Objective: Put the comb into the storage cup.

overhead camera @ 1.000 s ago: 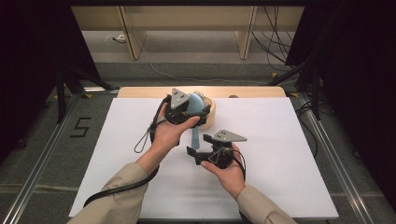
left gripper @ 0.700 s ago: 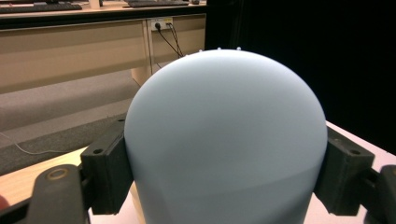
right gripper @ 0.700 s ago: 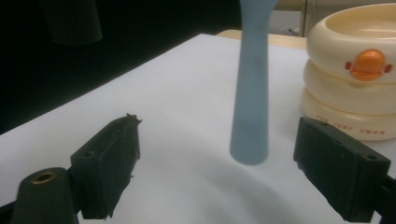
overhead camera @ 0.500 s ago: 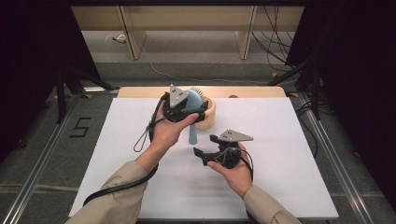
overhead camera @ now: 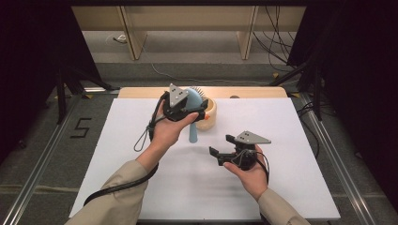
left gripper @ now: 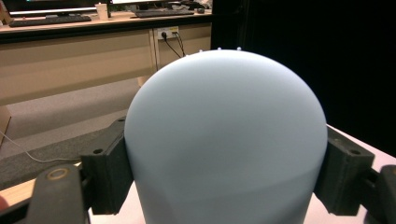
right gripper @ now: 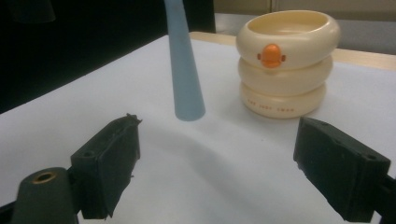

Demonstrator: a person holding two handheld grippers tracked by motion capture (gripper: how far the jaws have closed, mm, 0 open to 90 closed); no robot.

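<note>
High view: left gripper clamps pale blue hairbrush head, handle hanging down beside cream holder; right gripper spread wide, empty, nearer handle tip.

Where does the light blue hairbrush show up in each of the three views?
High view: blue hairbrush upper centre, held by the left hand-held gripper, handle pointing down.
Left gripper view: its rounded back at centre, between the jaws.
Right gripper view: its handle hangs from the top, left of centre.
Shared landmark: the cream ringed cup beside it.
</note>
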